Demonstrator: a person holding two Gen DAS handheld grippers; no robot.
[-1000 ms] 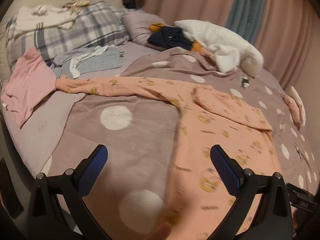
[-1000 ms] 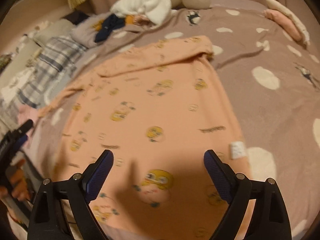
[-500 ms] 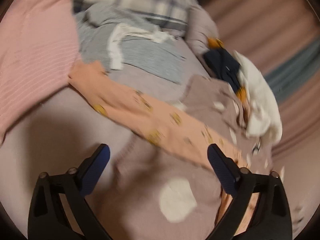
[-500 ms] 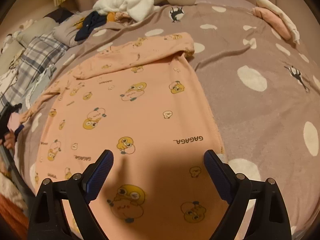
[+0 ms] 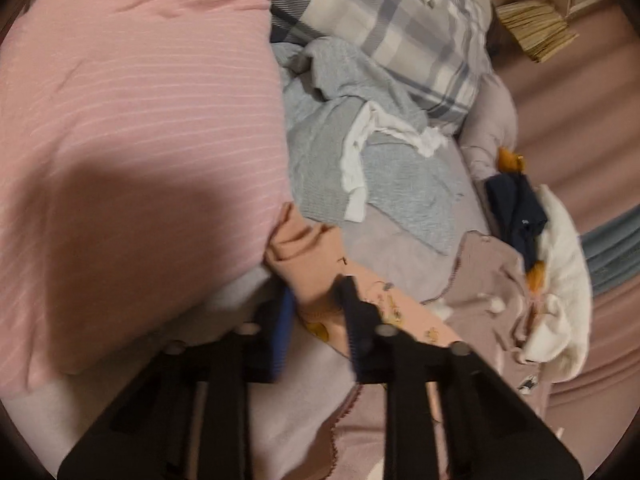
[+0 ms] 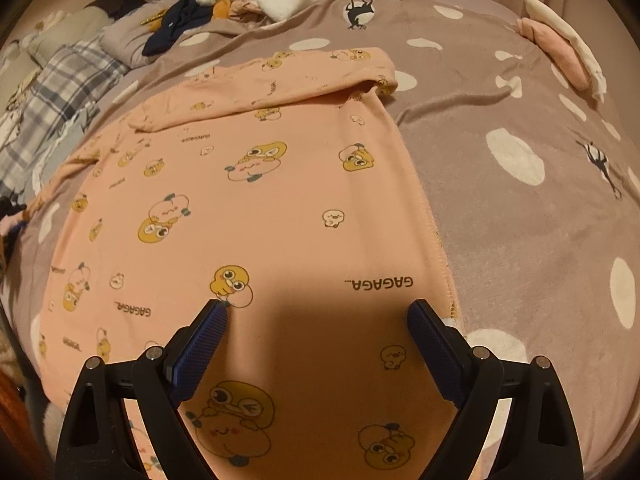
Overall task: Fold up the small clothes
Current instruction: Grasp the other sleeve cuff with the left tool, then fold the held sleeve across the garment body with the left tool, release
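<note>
Fingers (image 5: 352, 300) of the left gripper (image 5: 316, 304) have just been closing, now pinching the peach pyjama top's (image 6: 280, 208) soft, limp sleeve cuff (image 5: 304, 256) near the bed's pillow edge; right gripper (image 6: 318, 320) hovers wide over the hem.

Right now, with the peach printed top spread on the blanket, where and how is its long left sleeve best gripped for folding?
At the cuff end of the sleeve, coming from beyond its tip along its length: it is narrow and bunched there. The left gripper, whose jaws have just been closing, already pinches that spot. The right gripper is open above the peach top.
</note>
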